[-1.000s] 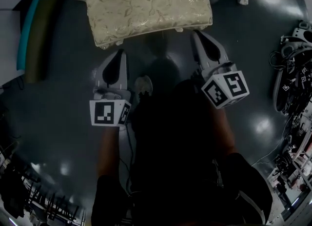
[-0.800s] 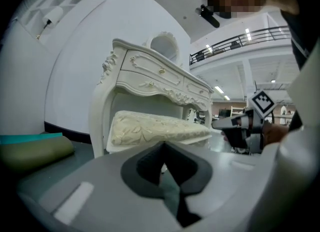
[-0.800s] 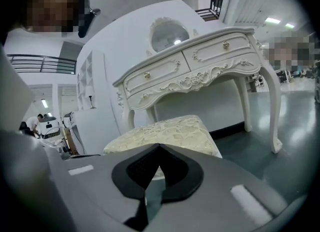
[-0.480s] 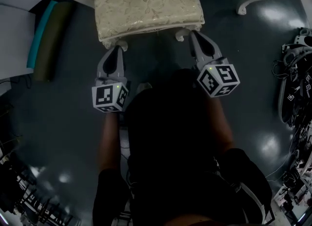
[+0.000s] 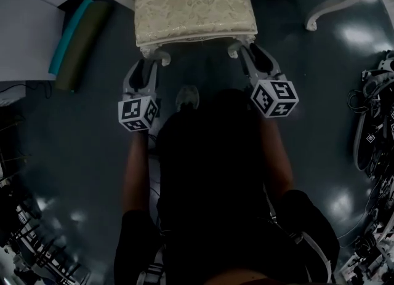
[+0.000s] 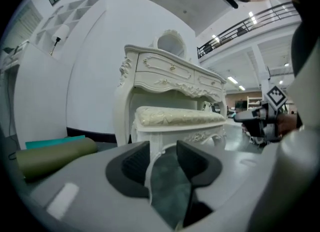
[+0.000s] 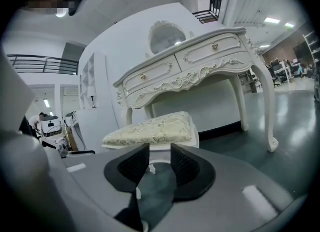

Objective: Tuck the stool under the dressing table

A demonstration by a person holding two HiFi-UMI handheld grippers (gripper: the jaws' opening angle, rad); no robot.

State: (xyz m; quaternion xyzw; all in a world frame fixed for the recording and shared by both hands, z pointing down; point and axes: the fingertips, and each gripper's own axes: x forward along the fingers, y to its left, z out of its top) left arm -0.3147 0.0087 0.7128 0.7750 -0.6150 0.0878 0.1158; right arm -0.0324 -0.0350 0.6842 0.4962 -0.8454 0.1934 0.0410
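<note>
Overhead, the stool (image 5: pixel 194 4) stands at the top centre of the frame, cushion patterned in pale gold leaves; the left gripper (image 5: pixel 145 67) sits at its near left leg, jaws opening, the white leg between the pads but not pinched; the right gripper (image 5: pixel 251 53) sits at the near right leg, jaws likewise parting around it; the dressing table (image 7: pixel 200 60) rises just behind the stool in the right gripper view; each marker cube (image 5: pixel 136 112) shows black-and-white square patterns.
</note>
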